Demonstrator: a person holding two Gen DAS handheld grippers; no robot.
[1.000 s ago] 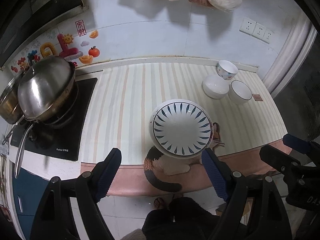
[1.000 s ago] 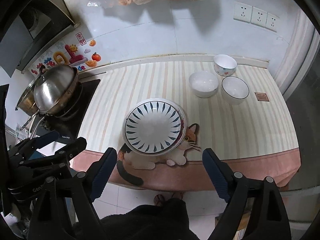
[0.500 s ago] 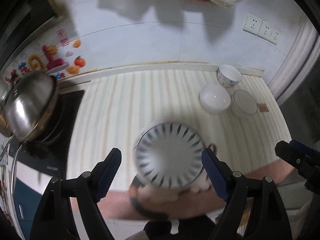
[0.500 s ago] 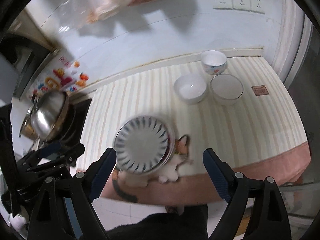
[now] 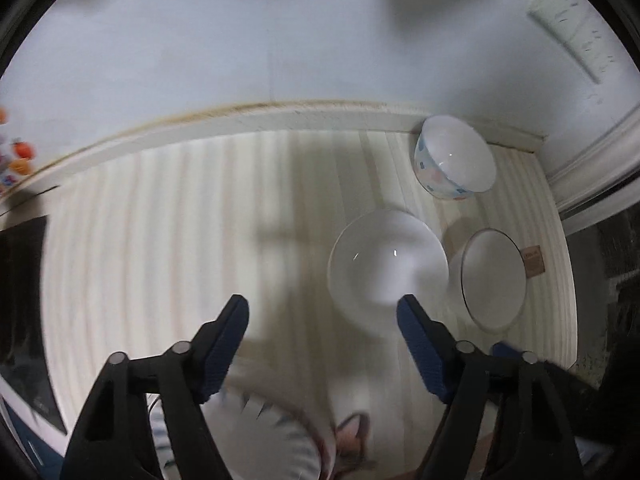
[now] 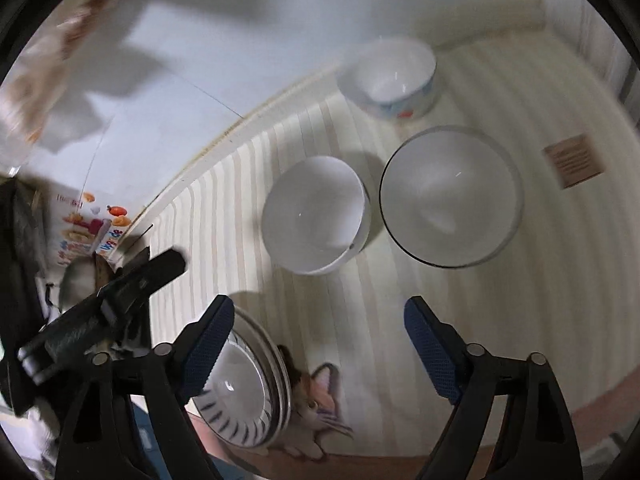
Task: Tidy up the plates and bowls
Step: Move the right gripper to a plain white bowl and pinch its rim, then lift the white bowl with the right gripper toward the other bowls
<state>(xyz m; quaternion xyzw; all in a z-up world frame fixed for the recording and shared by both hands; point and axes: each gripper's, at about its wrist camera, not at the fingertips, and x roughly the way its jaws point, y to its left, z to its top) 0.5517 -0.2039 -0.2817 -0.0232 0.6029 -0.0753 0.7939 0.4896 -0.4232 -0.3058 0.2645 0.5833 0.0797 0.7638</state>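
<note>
Three bowls stand at the back right of the striped counter. A plain white bowl (image 5: 386, 262) (image 6: 316, 216) is nearest, a dark-rimmed white bowl (image 5: 494, 280) (image 6: 450, 196) is to its right, and a flower-patterned bowl (image 5: 454, 162) (image 6: 394, 76) sits by the wall. A stack of plates with blue petal marks (image 5: 276, 440) (image 6: 244, 396) lies near the front edge. My left gripper (image 5: 322, 344) is open and empty, just short of the plain bowl. My right gripper (image 6: 318, 344) is open and empty, in front of the two nearer bowls.
The counter (image 5: 180, 240) meets a white wall (image 5: 280, 40) at the back with sockets (image 5: 576, 36) at the right. A cat picture (image 6: 316, 404) marks the counter mat. A small brown label (image 6: 574, 160) lies at far right. The hob's edge (image 5: 20, 280) is on the left.
Both grippers have moved forward and down toward the counter, closing on the three bowls. The plate stack has dropped to the bottom of both views. Both grippers stay open.
</note>
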